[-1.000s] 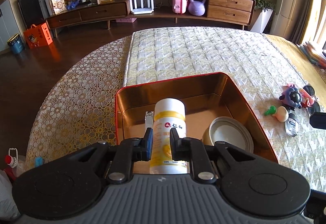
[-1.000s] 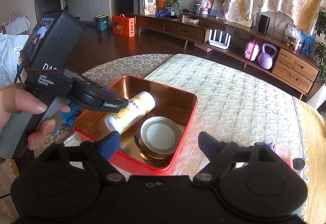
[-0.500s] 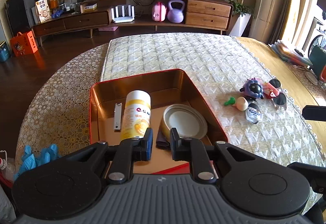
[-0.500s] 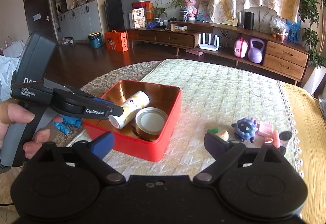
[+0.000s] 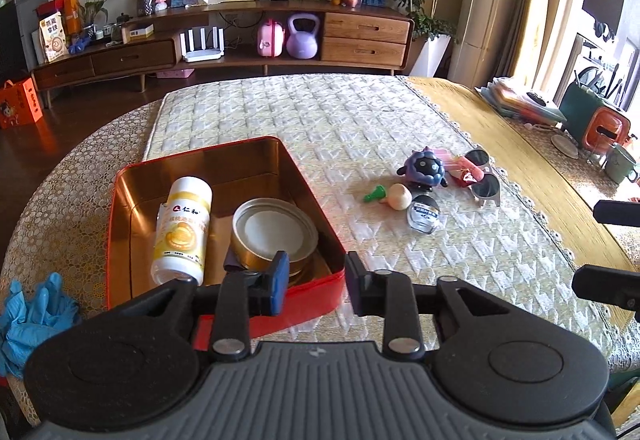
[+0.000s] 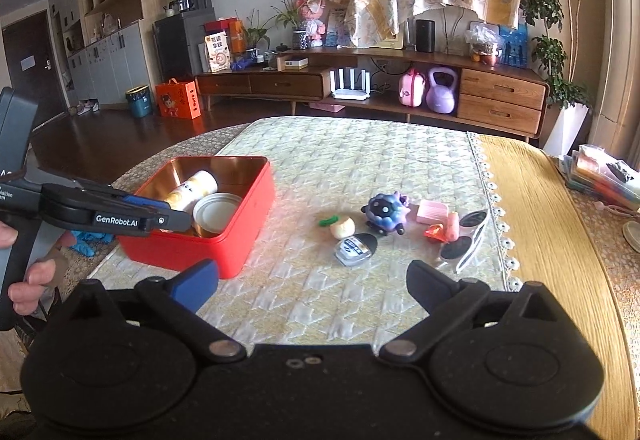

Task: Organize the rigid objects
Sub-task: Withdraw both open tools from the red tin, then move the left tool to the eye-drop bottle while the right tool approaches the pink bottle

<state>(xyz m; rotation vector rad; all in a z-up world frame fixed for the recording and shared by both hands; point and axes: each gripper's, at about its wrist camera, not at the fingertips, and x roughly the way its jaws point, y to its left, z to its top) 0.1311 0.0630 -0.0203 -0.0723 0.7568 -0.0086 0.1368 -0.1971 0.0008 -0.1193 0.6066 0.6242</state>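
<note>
A red tin box (image 5: 324,282) (image 6: 240,240) sits on the quilted mat and holds a white and yellow bottle (image 5: 182,230) (image 6: 192,189) lying on its side and a round gold tin (image 5: 274,230) (image 6: 216,211). My left gripper (image 5: 314,282) is open and empty, just above the box's near right corner. My right gripper (image 6: 312,282) is wide open and empty, back from the mat. To the right of the box lie a purple toy (image 5: 426,169) (image 6: 386,213), a small radish toy (image 5: 394,195) (image 6: 340,226), a small glass bottle (image 5: 424,213) (image 6: 356,248), a pink piece (image 6: 431,211) and sunglasses (image 5: 486,179) (image 6: 466,240).
Blue gloves (image 5: 28,310) lie at the table's left edge. A yellow cloth (image 6: 552,240) covers the right side of the table, with a stack of papers (image 6: 604,175) and a mug (image 5: 620,161) on it. A wooden sideboard (image 6: 380,87) stands behind.
My left gripper let go of the bottle, which now lies in the box, then pulled back to the right and opened wider. My right gripper drew back, so the loose items came into view.
</note>
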